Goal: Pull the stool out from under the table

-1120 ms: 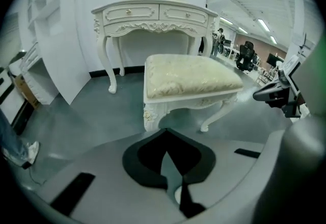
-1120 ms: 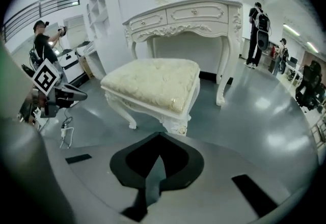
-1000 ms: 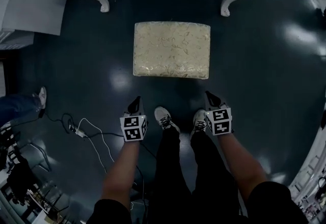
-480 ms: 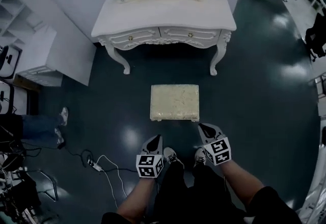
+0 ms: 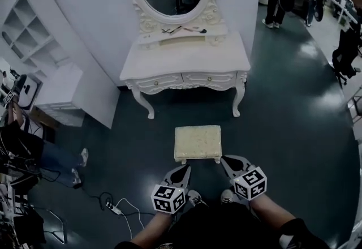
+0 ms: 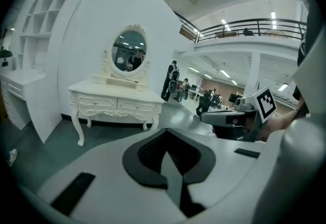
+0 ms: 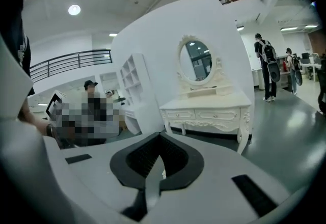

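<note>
The stool (image 5: 197,142) stands on the floor (image 5: 283,129), clear of the desk's (image 5: 186,67) front legs. Just behind it, our left gripper (image 5: 183,169) and right gripper (image 5: 227,161) are closed and empty. We judge the pull done, so we should leave the stool squared.

The left claw (image 5: 183,170) and the right claw (image 5: 226,159) each have a pale grey-white shell that narrows to a dark point. Each one carries a white cube (image 5: 168,199) printed with black square markers. Seen from its own camera, the shell has a dark ribbed hollow (image 6: 168,154) shaped like a heart, and black rectangular slots (image 6: 71,193). The person wears dark trousers (image 5: 218,225), light shoes (image 5: 195,197) and a dark sleeve (image 5: 297,230).
</note>
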A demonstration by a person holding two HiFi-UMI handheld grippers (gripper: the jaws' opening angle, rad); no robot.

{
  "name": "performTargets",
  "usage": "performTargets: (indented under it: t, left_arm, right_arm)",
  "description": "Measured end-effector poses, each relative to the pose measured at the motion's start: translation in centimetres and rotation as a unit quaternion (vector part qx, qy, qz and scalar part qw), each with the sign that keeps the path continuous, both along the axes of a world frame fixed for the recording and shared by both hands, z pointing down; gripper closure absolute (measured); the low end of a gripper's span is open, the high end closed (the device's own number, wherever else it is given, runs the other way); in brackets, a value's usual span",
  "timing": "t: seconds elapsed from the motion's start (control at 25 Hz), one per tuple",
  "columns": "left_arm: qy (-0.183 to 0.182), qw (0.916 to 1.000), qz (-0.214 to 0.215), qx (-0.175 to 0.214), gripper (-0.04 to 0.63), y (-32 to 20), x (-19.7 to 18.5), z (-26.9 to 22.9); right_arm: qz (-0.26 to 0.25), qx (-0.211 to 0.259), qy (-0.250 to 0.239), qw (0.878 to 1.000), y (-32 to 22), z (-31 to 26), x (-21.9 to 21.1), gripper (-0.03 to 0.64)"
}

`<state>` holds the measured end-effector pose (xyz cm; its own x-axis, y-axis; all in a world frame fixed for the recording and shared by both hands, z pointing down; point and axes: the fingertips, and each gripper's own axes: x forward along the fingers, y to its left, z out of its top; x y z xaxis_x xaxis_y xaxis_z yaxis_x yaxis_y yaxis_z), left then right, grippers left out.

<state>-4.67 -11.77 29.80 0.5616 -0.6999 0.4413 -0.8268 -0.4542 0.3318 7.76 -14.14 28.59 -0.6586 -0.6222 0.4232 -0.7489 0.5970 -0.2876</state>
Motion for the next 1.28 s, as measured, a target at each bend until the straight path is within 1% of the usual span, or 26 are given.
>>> performTargets:
  t: [0.2, 0.32, 0.48, 0.64, 0.84, 1.08, 1.28]
  left_arm:
    - [0.014, 0.999, 0.037, 0.019, 0.588, 0.5, 2.3, -3.5]
    - [0.01, 0.9976, 0.065, 0.023, 0.588, 1.1, 3.4, -4.7]
    - [0.004, 0.995, 0.095, 0.032, 0.588, 1.4, 4.6, -5.2]
    - [0.002, 0.9935, 0.113, 0.019, 0.588, 2.2, 4.9, -4.4]
    - [0.013, 0.9942, 0.106, 0.009, 0.588, 2.5, 5.0, -3.9]
    - [0.012, 0.9944, 0.104, 0.009, 0.588, 2.8, 4.9, -3.7]
    - [0.006, 0.9948, 0.101, 0.011, 0.588, 3.2, 4.8, -3.7]
  right_arm:
    - [-0.027, 0.015, -0.004, 1.0, 1.7, -3.8, 0.1, 0.589]
    - [-0.039, 0.012, -0.013, 0.999, 2.9, -5.2, -0.2, 0.589]
    - [-0.057, 0.007, -0.015, 0.998, 3.3, -5.2, -0.7, 0.589]
    - [-0.065, -0.013, -0.02, 0.998, 3.7, -4.4, -1.1, 0.589]
    - [-0.075, -0.019, -0.008, 0.997, 4.3, -3.9, -1.4, 0.589]
    - [-0.075, -0.028, -0.009, 0.997, 4.7, -3.5, -1.5, 0.589]
    - [-0.08, -0.026, -0.008, 0.996, 5.1, -3.4, -1.7, 0.589]
